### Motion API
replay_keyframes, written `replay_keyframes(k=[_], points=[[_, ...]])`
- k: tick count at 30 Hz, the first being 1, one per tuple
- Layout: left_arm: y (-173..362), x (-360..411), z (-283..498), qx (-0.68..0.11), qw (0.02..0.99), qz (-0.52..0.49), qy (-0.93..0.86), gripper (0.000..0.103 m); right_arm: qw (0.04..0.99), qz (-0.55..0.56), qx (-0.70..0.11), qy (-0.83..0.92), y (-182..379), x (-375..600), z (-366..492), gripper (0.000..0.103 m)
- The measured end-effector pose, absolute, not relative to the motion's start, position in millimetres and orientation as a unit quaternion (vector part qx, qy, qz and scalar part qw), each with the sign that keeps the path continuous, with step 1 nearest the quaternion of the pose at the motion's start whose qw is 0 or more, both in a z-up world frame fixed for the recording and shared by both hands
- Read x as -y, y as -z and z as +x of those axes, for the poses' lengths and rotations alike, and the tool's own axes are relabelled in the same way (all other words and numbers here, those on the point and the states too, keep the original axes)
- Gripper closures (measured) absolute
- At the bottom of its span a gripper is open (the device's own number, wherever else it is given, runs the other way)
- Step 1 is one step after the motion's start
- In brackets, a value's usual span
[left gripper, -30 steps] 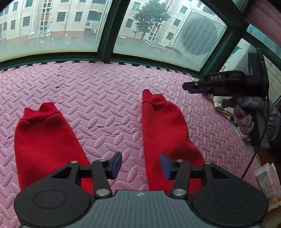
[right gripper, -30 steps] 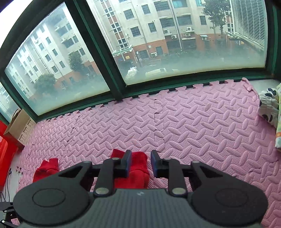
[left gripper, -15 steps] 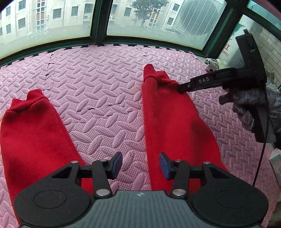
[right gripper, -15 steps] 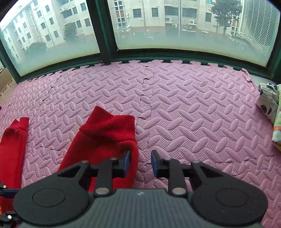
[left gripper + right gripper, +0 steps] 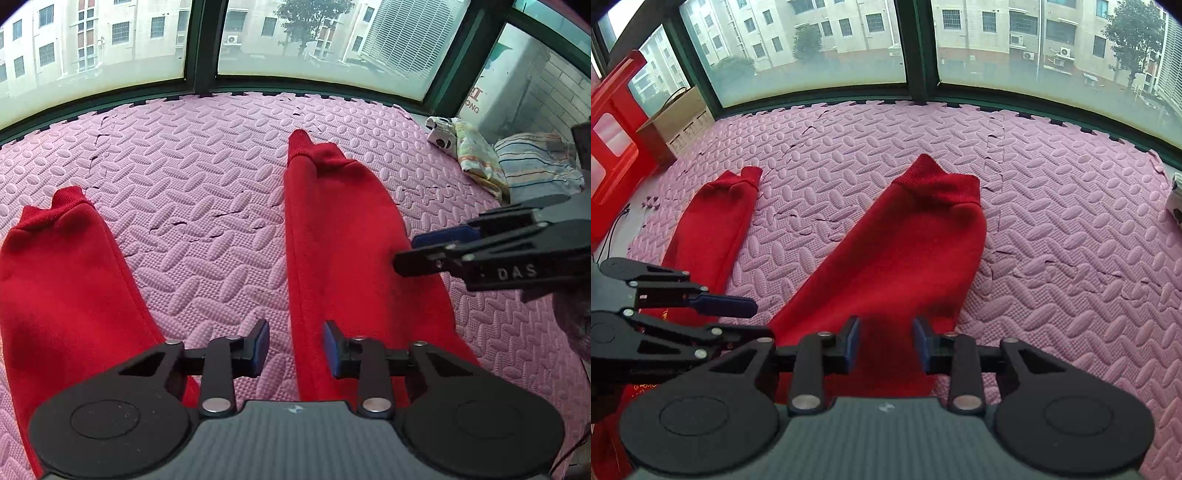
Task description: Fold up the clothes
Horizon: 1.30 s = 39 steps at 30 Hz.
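Observation:
A pair of red trousers lies flat on the pink foam mat, legs pointing toward the windows. In the left wrist view the left leg (image 5: pixel 70 280) and right leg (image 5: pixel 351 236) run away from me. My left gripper (image 5: pixel 295 345) is open, hovering over the inner edge of the right leg. In the right wrist view my right gripper (image 5: pixel 886 345) is open, low over the right leg (image 5: pixel 908 251); the other leg (image 5: pixel 713 229) lies to the left. The right gripper also shows at the right of the left wrist view (image 5: pixel 436 247), and the left gripper at the left of the right wrist view (image 5: pixel 713 314).
The pink foam mat (image 5: pixel 1071 229) runs to green-framed windows. Folded patterned and striped clothes (image 5: pixel 498 162) lie at the mat's right edge. A cardboard box (image 5: pixel 676 122) and a red plastic object (image 5: pixel 613 136) stand at the far left.
Both grippers have drawn back along the trousers and dropped lower. The right gripper has opened wider and now sits over the right leg's middle, close beside the left gripper.

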State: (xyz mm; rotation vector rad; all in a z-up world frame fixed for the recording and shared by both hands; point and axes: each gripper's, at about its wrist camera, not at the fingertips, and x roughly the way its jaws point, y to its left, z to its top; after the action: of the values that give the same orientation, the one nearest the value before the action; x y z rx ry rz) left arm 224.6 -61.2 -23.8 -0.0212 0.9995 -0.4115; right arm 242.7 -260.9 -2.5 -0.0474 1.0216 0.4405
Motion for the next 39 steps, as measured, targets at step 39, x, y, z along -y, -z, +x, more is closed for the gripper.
replay_keyframes(k=[39], points=[[13,90,309,-0.43,0.88,-0.056,0.196,0.092,0.87,-0.065,-0.437,-0.221,18,266,271,0.067]])
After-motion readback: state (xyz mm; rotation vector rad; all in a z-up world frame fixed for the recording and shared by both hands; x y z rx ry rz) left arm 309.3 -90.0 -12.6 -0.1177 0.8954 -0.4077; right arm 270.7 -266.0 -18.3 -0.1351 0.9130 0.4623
